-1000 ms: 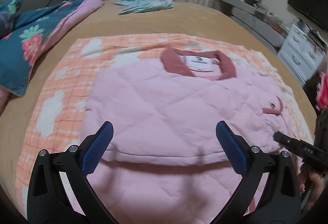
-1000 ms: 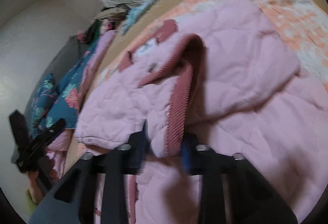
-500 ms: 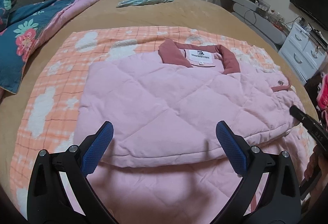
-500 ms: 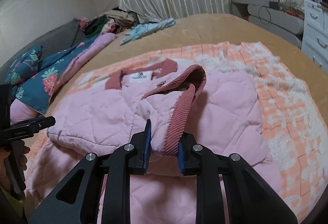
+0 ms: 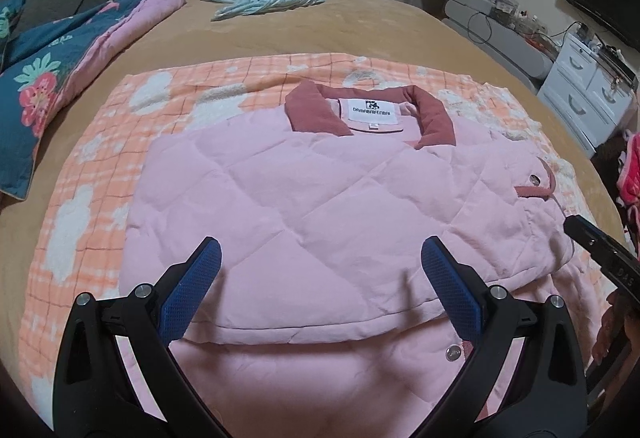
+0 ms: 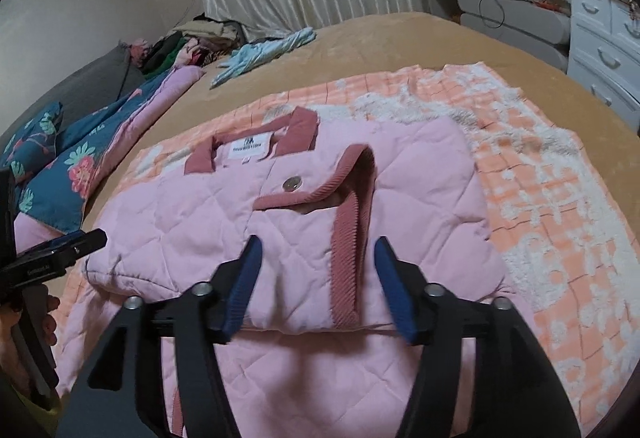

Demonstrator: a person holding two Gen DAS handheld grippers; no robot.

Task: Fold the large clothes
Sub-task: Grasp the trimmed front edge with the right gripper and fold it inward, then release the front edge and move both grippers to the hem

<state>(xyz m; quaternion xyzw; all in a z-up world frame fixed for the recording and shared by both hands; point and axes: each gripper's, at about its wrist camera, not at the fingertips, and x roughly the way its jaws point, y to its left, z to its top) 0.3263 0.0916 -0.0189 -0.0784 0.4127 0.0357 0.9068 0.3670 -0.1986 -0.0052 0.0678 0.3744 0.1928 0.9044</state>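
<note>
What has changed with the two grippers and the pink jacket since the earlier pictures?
The right gripper was shut on the dark pink ribbed cuff of the sleeve; its jaws have just been opening, so the cuff now lies loose between them on the pink jacket. The left gripper stayed open above the jacket's folded edge, and the orange checked blanket lies as before.

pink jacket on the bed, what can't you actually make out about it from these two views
- Lower body of the pink jacket: left wrist view, cut off by the bottom edge behind the left gripper.
- Folded-under sleeves and layers: both views, covered by the top panel.
- Small print under the label brand: too small.
- Inside of the ribbed cuff: right wrist view, in shadow between the right gripper jaws, which have just been opening and no longer press on it.
</note>
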